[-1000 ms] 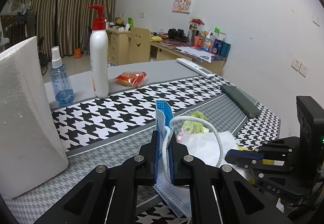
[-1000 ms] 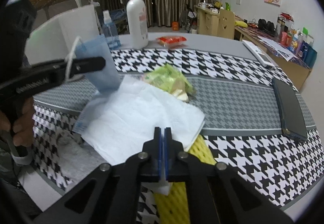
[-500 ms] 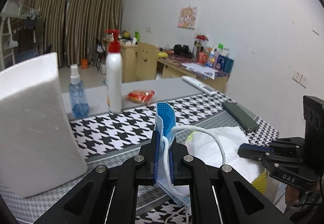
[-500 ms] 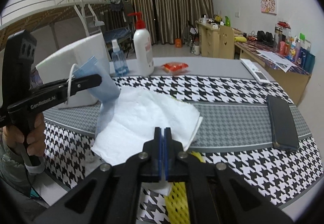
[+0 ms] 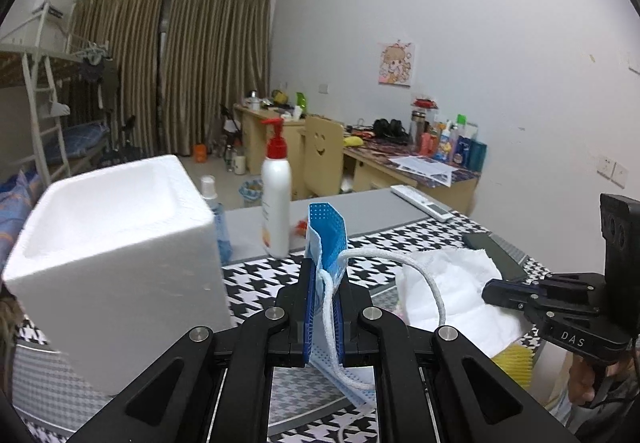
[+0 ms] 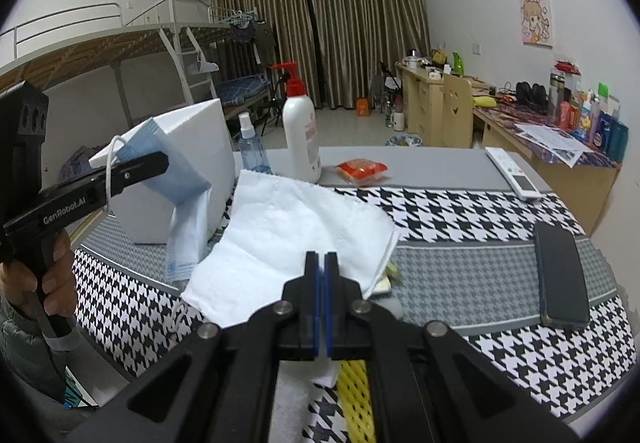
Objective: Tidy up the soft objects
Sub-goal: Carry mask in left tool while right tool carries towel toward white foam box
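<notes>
A blue face mask (image 5: 326,239) with a white ear loop hangs pinched in my left gripper (image 5: 325,275), which is shut on it above the table. In the right wrist view the same mask (image 6: 180,187) dangles from the left gripper (image 6: 160,161) just in front of the white foam box (image 6: 208,147). My right gripper (image 6: 321,263) is shut on the near edge of a white tissue (image 6: 296,235), which is lifted and drapes away from the pads. A yellow foam net (image 6: 352,379) lies under the right gripper. The foam box (image 5: 116,243) stands open-topped to the left of the mask.
On the houndstooth tablecloth (image 6: 460,203) stand a white pump bottle (image 6: 301,131) and a blue spray bottle (image 6: 250,147). A red snack packet (image 6: 362,169), a remote (image 6: 514,173) and a dark phone (image 6: 562,275) lie further right. A greenish packet (image 6: 394,269) peeks from under the tissue.
Both grippers have risen, lifting the mask and the tissue off the table. The left gripper has come closer to the foam box, whose open top now shows.
</notes>
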`<state>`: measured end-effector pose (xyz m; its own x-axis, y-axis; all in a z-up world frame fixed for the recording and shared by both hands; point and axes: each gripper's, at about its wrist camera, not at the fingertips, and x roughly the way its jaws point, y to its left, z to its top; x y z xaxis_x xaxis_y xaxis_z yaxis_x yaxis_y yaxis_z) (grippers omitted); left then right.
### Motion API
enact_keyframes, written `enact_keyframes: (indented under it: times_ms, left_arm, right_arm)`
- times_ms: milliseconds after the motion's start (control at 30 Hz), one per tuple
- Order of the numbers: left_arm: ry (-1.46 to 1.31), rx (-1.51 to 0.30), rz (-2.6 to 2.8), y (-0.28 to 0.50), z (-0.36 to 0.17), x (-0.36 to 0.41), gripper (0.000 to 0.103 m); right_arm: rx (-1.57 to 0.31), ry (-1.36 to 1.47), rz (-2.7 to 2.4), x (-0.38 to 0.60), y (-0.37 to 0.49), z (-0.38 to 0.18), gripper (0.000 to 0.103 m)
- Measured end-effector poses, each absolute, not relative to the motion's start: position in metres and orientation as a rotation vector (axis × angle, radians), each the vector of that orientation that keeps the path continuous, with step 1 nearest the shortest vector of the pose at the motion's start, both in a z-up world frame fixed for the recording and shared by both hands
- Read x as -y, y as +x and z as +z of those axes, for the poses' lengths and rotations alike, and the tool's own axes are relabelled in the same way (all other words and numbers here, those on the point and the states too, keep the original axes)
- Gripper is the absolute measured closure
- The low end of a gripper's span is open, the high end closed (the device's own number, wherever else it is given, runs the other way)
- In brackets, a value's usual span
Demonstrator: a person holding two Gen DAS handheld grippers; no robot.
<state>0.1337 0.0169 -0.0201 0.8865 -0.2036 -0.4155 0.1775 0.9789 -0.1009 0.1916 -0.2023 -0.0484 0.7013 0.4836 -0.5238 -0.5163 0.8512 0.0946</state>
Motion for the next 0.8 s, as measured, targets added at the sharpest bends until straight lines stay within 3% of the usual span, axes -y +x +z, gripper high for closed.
enact_keyframes:
  times_ms: [800]
  left_arm:
    - [0.000,-0.374,-0.089,0.118,0.016,-0.039,0.094]
  right_arm:
    - [-0.482,-0.047,0.624,0.173,0.197,-0.015,0.099]
